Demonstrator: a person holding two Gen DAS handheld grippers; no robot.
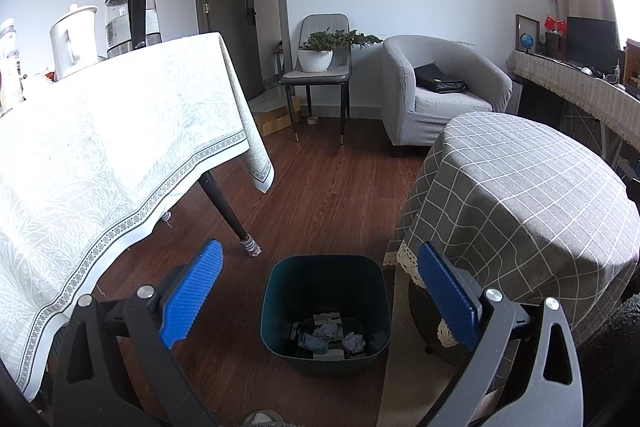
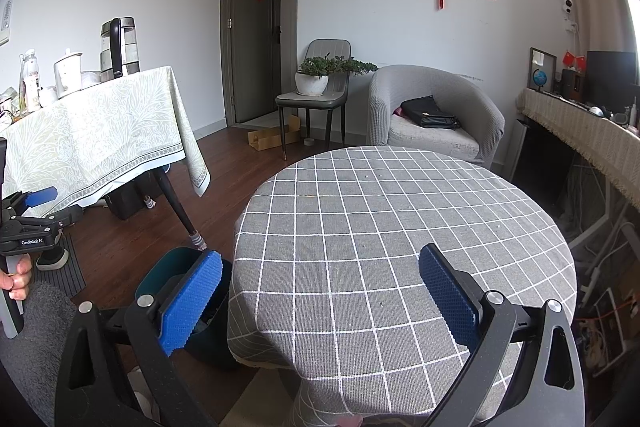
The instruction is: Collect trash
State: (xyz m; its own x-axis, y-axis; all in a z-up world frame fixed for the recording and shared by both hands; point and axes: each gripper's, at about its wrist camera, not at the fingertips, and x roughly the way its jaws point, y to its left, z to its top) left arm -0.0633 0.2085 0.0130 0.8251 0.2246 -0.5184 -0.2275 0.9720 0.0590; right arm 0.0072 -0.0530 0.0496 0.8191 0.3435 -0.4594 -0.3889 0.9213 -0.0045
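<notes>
blue-padded left gripper (image 1: 320,291) hangs spread wide and empty above the dark teal bin (image 1: 325,311) on the wooden floor, crumpled paper trash (image 1: 354,342) lying in its bottom. right gripper (image 2: 320,293), also released and holding nothing, hovers over the grey checked round table (image 2: 400,227).

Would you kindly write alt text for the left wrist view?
The open left gripper hangs above a dark bin on the wood floor, with crumpled paper inside. A table with a pale cloth stands left; a round checked table right.
</notes>
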